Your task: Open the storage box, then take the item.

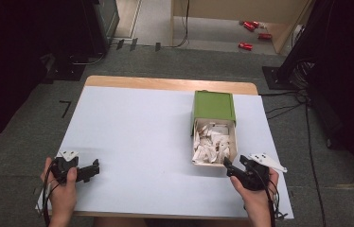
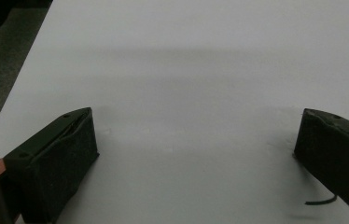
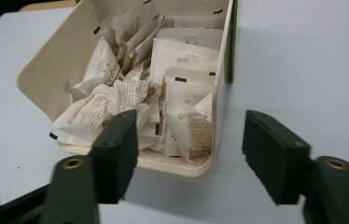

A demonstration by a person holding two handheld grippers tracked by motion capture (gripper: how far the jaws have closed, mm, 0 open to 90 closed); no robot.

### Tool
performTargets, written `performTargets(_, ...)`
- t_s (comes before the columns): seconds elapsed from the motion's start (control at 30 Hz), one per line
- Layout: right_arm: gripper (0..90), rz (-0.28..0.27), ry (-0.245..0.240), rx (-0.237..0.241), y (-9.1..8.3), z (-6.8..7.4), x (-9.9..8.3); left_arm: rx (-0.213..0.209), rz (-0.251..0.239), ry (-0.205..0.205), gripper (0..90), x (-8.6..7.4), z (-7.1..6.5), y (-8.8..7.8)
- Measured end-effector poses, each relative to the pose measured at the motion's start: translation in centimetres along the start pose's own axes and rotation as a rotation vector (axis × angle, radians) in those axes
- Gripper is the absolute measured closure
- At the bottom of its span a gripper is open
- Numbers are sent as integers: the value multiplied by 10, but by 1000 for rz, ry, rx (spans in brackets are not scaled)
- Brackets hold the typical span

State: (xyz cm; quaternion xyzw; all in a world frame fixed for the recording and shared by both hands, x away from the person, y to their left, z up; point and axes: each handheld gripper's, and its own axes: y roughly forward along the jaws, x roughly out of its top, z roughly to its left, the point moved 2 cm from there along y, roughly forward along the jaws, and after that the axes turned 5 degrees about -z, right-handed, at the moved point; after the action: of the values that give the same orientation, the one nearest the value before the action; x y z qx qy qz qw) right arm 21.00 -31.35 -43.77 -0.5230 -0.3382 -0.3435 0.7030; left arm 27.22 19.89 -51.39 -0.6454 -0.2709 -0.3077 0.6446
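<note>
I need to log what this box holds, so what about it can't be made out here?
- Packets: print too small and blurred, right gripper view.
- Drawer back end: hidden inside the green sleeve, high view.
- Drawer's front wall: partly covered by the right gripper fingers.

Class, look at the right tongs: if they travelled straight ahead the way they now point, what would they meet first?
Probably the near front wall of the cream drawer full of white packets. The right tongs stand open just before its front corner; depth is hard to judge.

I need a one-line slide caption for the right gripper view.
Open right gripper at the near end of a cream drawer full of small paper packets.
</note>
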Motion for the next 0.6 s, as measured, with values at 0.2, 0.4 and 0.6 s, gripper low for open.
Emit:
performTargets(0.2, 290, 6, -9, 10, -3, 8, 3, 0, -1, 0, 0, 0, 0, 0)
performTargets(0.4, 301, -14, -19, 28, -8, 20, 6, 0, 0, 0, 0, 0, 0, 0)
performTargets(0.6, 352, -22, -21, 53, -6, 28, 7, 0, -1, 0, 0, 0, 0, 0)
